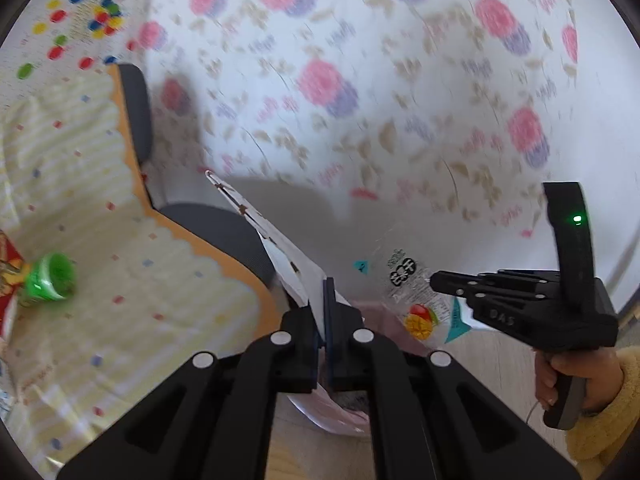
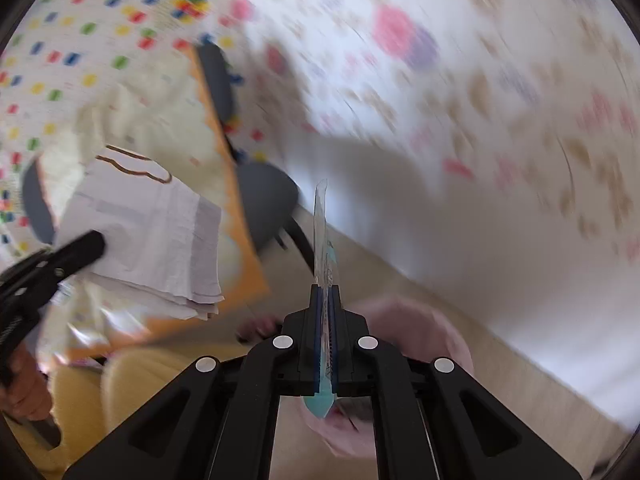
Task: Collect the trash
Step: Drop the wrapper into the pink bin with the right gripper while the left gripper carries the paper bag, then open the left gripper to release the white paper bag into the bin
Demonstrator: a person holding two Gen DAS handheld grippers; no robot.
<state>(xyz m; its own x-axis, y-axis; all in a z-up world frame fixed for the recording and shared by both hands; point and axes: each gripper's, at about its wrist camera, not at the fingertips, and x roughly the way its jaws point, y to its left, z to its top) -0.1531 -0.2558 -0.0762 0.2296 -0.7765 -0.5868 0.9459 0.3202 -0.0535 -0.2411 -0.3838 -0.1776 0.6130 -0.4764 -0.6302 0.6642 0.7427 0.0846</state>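
**A:** What's biggest in front of my grippers?

**B:** The flowery bed cover (image 1: pixel 360 80), far ahead of both. Off to the left of the left gripper (image 1: pixel 325 344) is the yellow blanket (image 1: pixel 120 240) with an orange edge. Just under both grippers sits a pink bin (image 2: pixel 432 328).

**A:** And what am I holding?

**B:** Your left gripper is pinching a white folded paper (image 1: pixel 280 248). Your right gripper (image 2: pixel 326 344) is pinching a clear snack wrapper (image 2: pixel 323 232) with a mango on it. Both stick up from the jaws.

**A:** What could go wrong?

**B:** I think the wrapper is slippery and thin. If I let go off to one side, it could float past the bin's rim onto the floor. The two grippers are near each other, so they could bump.

**A:** Any room?

**B:** The wood floor by the bin looks open. A green cup (image 1: pixel 50 282) is well off to the left.
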